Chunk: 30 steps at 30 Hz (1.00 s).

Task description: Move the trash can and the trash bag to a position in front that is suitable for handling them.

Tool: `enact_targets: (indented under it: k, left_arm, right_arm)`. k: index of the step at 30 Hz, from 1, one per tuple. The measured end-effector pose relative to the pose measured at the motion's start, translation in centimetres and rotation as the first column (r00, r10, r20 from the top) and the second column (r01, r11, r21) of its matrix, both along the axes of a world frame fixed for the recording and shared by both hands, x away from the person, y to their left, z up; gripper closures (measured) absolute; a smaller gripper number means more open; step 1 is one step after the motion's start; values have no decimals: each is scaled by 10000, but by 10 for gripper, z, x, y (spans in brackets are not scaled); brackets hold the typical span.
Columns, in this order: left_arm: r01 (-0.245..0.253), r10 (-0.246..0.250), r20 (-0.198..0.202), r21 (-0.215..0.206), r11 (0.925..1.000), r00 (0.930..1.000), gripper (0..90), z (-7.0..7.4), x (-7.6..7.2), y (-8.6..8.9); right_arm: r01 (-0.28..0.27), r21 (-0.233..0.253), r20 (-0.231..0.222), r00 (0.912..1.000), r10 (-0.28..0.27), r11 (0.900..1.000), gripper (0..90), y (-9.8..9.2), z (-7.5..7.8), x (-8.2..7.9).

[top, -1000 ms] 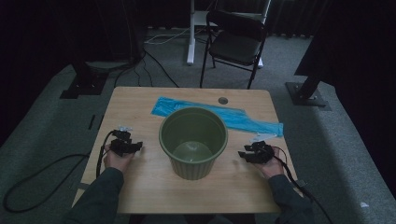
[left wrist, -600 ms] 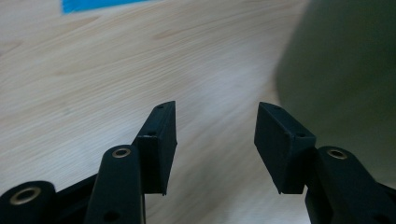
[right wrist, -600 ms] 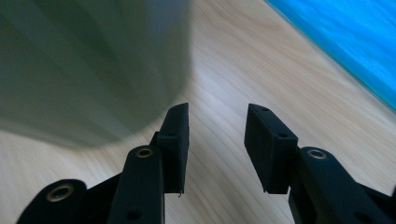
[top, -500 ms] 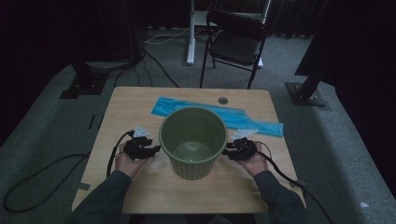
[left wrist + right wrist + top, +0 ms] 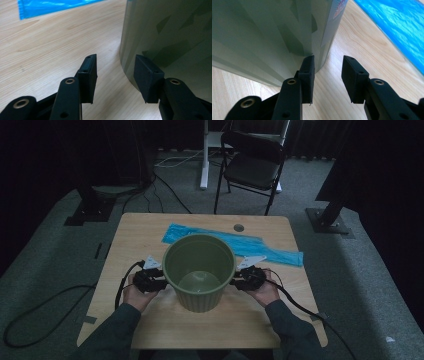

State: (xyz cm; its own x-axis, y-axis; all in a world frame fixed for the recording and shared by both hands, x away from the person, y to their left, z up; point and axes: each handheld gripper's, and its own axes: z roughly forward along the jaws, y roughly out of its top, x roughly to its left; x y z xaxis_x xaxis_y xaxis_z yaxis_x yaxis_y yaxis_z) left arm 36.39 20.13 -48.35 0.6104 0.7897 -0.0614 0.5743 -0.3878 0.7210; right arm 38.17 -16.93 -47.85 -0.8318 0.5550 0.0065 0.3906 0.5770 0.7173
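A green plastic bucket (image 5: 199, 270) stands upright in the middle of the wooden table (image 5: 150, 227), empty inside. My left gripper (image 5: 159, 284) is at the bucket's left side, open. In the left gripper view its right jaw is up against the bucket wall (image 5: 172, 32), and nothing lies between the jaws of the left gripper (image 5: 115, 75). My right gripper (image 5: 236, 281) is at the bucket's right side, open. In the right gripper view the bucket wall (image 5: 267, 32) sits just beyond the left jaw of the right gripper (image 5: 327, 76).
A flat blue plastic bag (image 5: 240, 245) lies on the table behind the bucket, also seen as the bag (image 5: 50, 7) and the bag (image 5: 397, 27). A small round hole (image 5: 238, 227) is near the table's far edge. A black chair (image 5: 252, 167) stands beyond the table.
Both hands have moved their grippers inward from the table's sides until they flank the bucket closely. The bucket has stayed where it was.
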Motion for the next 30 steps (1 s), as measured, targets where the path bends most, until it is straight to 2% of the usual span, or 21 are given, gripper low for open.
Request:
enact_targets:
  k: [3, 9, 15, 19, 23, 28, 30]
  left_arm:
    - [-39, 39, 40, -9, 10000, 10000, 524, 0, 1, 4]
    - [-301, 301, -31, 19, 9995, 9995, 512, -2, 4, 13]
    - [-445, 445, -39, -90, 9990, 9990, 505, -3, 6, 17]
    - [-427, 427, -79, 39, 9991, 9991, 501, -4, 7, 16]
    - [-373, 374, -117, 44, 9993, 9992, 501, -5, 6, 16]
    - [-331, 333, -138, 85, 9994, 9994, 501, -5, 6, 16]
    - [-299, 300, -151, 83, 9995, 9994, 499, -5, 6, 16]
  right_arm:
    - [8, -39, 69, 10000, -8, 10000, 619, -1, 0, 6]
    - [781, -281, 292, 9966, -773, 9965, 619, -22, -3, 25]
    - [1663, -756, 490, 9854, -1630, 9832, 612, -41, -12, 49]
    - [2180, -1259, 577, 9755, -2122, 9678, 604, -51, -18, 64]
    - [2723, -1393, 461, 9622, -2685, 9521, 606, -61, -25, 81]
    - [3325, -1987, 520, 9429, -3289, 9219, 605, -68, -36, 99]
    - [3462, -1908, 491, 9379, -3433, 9186, 599, -70, -37, 104]
